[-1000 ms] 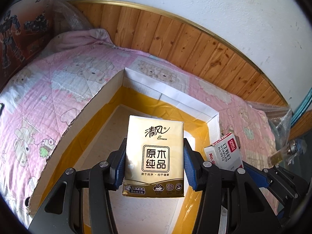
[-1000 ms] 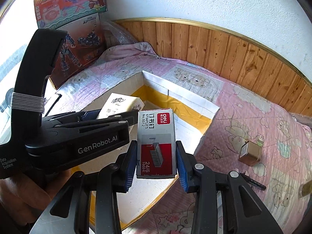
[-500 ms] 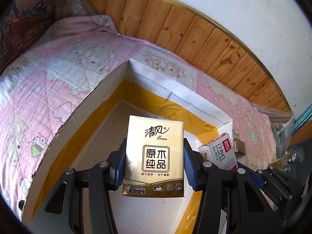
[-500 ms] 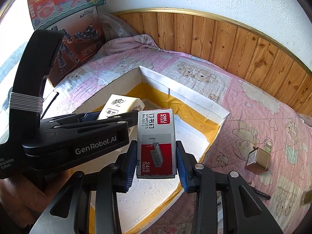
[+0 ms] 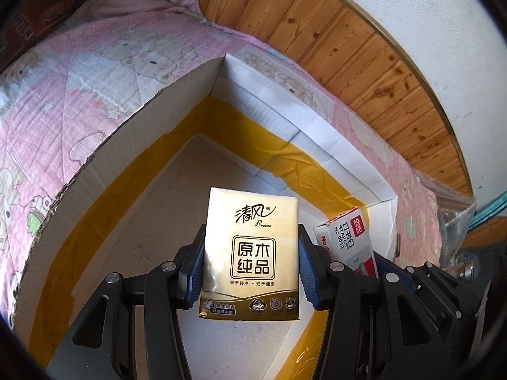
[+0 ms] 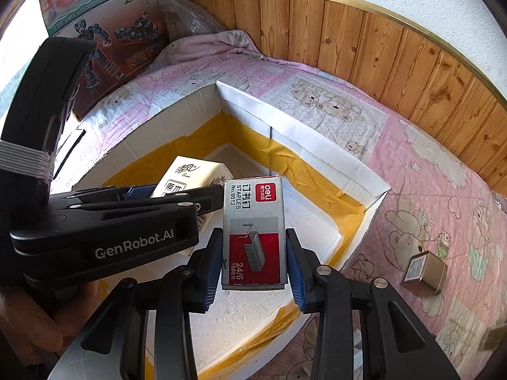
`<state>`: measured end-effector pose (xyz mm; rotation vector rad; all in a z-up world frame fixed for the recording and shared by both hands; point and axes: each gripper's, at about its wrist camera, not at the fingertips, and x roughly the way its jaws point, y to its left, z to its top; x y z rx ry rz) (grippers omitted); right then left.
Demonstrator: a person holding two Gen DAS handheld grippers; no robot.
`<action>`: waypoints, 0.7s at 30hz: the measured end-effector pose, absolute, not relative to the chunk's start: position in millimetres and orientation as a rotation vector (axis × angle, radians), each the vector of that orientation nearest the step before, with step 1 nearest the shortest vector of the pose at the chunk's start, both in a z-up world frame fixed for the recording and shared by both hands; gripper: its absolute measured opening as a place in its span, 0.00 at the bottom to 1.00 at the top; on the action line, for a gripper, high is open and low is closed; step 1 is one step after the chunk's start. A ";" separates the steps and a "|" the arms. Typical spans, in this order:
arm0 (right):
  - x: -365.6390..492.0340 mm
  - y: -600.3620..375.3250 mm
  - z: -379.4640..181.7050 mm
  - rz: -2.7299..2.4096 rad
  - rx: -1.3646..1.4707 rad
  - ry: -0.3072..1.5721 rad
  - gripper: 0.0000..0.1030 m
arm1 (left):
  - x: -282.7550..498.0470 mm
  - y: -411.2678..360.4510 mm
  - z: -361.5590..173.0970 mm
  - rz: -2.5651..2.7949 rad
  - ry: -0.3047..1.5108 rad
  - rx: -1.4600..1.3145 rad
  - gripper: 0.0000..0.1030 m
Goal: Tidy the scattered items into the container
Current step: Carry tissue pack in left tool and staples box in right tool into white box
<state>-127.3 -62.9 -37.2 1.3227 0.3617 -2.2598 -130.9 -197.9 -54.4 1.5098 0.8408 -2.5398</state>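
Two handheld grippers hang over an open white cardboard box (image 5: 104, 171) lined with yellow tape, which sits on a bed covered by a pink bear-print quilt (image 6: 332, 107). The left gripper (image 5: 250, 262) is clamped on a gold tissue pack (image 5: 252, 253), its blue pads pressing both long sides; the pack's lower back and the box floor beneath it are hidden. The right gripper (image 6: 253, 259) grips a grey and red staples box (image 6: 253, 231) the same way, upright above the box's near right corner. In the left wrist view the staples box (image 5: 348, 243) shows only as a slanted corner behind the right-hand finger, the rest covered by the black frame of the other gripper. In the right wrist view the body of the left gripper fills the left side and covers most of the tissue pack (image 6: 190, 174); a hand (image 6: 28, 332) shows at the lower left edge, cut off. A small gold tin (image 6: 424, 272) lies on the quilt to the right of the box, and a dark pen nearby is lost behind the gripper frame. A toy carton (image 6: 104, 25) leans at the head of the bed. Compared with a second ago, both grippers have sunk closer to the box, whose walls now fill more of each view, with grips unchanged.
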 end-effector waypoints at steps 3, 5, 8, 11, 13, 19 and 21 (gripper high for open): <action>-134.8 -64.3 -43.4 -2.240 1.349 0.386 0.38 | -135.5 -202.7 -62.2 -2.504 0.890 1.539 0.51; -139.5 -66.1 -47.7 -2.225 1.365 0.401 0.38 | -138.4 -204.4 -66.8 -2.482 0.918 1.553 0.51; -146.0 -70.2 -55.2 -2.196 1.387 0.447 0.38 | -142.7 -206.8 -71.3 -2.460 0.935 1.560 0.51; -153.2 -72.1 -61.9 -2.180 1.404 0.484 0.38 | -148.8 -207.9 -74.7 -2.443 0.929 1.562 0.51; -158.0 -74.2 -63.7 -2.170 1.410 0.509 0.38 | -153.4 -207.5 -78.3 -2.430 0.917 1.569 0.51; -173.8 -80.2 -64.9 -2.135 1.442 0.543 0.38 | -165.5 -207.5 -87.5 -2.398 0.900 1.582 0.51; -180.2 -82.0 -64.7 -2.134 1.446 0.562 0.38 | -167.3 -211.2 -89.9 -2.384 0.909 1.575 0.51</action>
